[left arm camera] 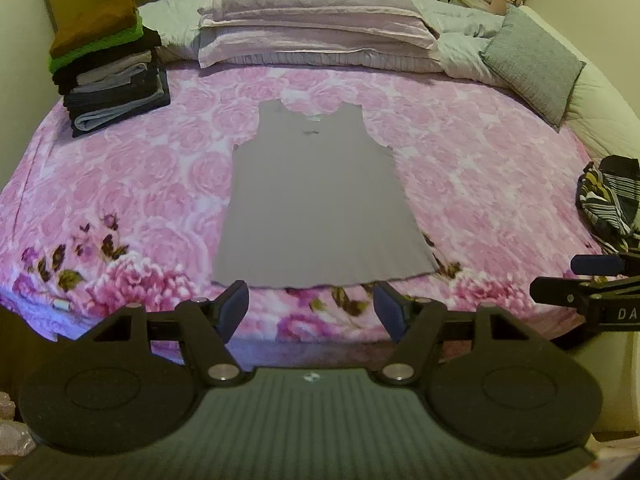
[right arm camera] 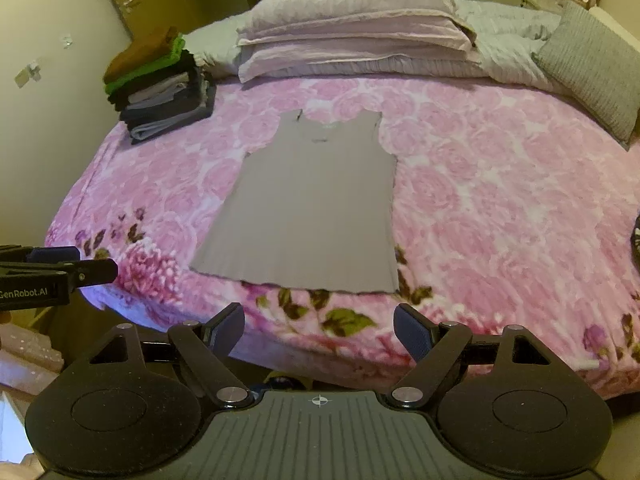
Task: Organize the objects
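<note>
Here, the left gripper [left arm camera: 310,306] and right gripper [right arm camera: 320,330] both hover with fingers apart, holding nothing. A grey top [left arm camera: 316,200] lies flat just ahead of them on the bed [left arm camera: 480,184]. Folded clothes [left arm camera: 108,68] are stacked far ahead, left.

The striped garment [left arm camera: 612,204] at the bed's right side runs off the left wrist picture's edge; in the right wrist view only a dark sliver [right arm camera: 636,240] shows. Lower items in the folded stack [left arm camera: 112,68] are too compressed to identify.
</note>
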### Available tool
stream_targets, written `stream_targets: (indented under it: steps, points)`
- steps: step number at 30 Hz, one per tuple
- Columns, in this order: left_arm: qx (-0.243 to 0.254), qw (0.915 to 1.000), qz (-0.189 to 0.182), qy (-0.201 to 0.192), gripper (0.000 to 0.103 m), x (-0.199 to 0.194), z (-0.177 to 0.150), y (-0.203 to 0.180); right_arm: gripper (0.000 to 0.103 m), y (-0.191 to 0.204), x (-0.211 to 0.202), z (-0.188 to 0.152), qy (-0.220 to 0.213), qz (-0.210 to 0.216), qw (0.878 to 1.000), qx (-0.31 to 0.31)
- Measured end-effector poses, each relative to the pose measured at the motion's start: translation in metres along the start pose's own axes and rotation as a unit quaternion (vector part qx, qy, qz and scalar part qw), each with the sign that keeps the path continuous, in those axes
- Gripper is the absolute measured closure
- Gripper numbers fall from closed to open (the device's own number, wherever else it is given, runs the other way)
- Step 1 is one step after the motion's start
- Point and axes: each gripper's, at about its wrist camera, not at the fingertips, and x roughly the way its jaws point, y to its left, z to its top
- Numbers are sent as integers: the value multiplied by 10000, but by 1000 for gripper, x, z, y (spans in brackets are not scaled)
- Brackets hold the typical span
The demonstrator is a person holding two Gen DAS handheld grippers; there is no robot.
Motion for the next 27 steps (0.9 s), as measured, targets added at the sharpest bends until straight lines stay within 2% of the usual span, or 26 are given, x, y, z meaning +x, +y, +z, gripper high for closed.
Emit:
stream_targets:
  steps: [9, 17, 22, 27]
  points:
    - [221, 9986, -273, 393, 37, 79, 100, 38, 24, -1, 71, 89, 277, -164, 9987, 400]
    - [475, 9967, -381, 545, 37, 156, 188, 82, 24, -7, 134, 157, 459, -430, 9933, 971]
    - [531, 9945, -432, 798, 37, 209, 215, 111, 24, -13, 176, 178, 594, -515, 9902, 1150]
    - [441, 9906, -611, 1140, 37, 259, 222, 132, 24, -23, 220, 187, 918, -533, 9872, 1187]
